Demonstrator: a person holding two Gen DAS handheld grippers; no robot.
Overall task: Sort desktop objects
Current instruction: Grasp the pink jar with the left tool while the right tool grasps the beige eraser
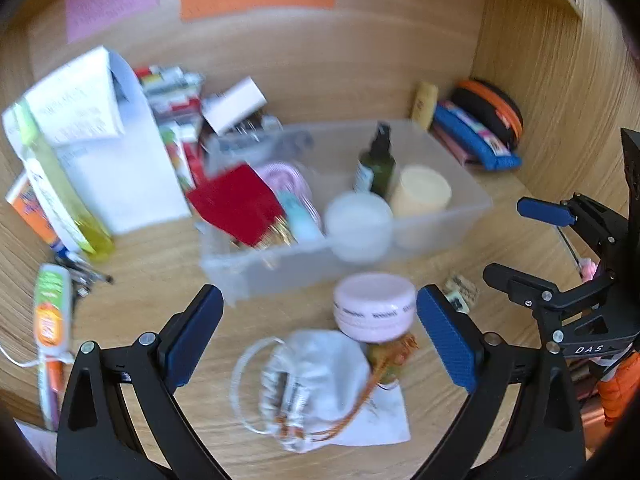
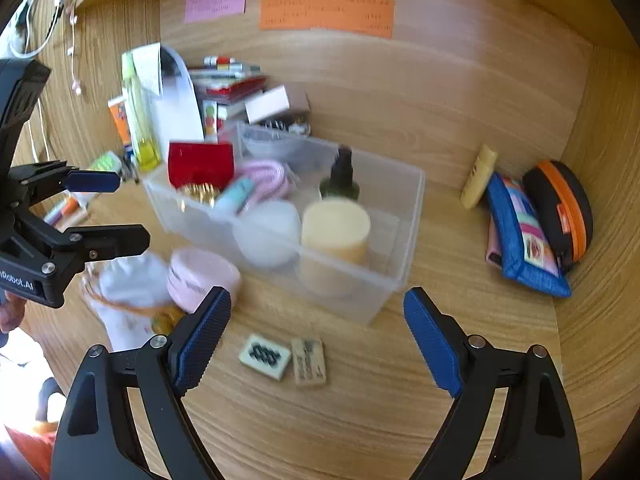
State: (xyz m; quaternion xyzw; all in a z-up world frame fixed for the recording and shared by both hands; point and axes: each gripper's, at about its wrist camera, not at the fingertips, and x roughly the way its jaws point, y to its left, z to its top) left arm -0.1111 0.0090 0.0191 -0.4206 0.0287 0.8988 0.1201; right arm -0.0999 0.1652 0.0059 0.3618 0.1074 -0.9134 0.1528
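We find the left gripper with jaws spread wide and nothing pinched, low in the left wrist view. Between its blue pads, lower centre, sits a pink jar on the wooden desk; neither pad touches it. Just below the jar lies a white drawstring pouch with an orange cord, resting partly on a white paper slip.

The clear plastic bin occupies the centre of that frame. We note inside it a red box, a dark green spray bottle, a cream cylinder and a frosted white jar (outlines are softened by blur).

In the right wrist view the right gripper likewise stands spread and empty at the lower edge. Two small tiles lie flat on the desk between its fingers, just in front of the bin, touching no pad. The pink jar appears at centre left there, beside the pouch and just outside the bin's near wall.

At the right of that frame a blue pouch and a black case with orange zip lean together against the side wall. Upper left holds a stack of boxes and papers behind the bin. Coloured notes are stuck to the back panel, at top centre.
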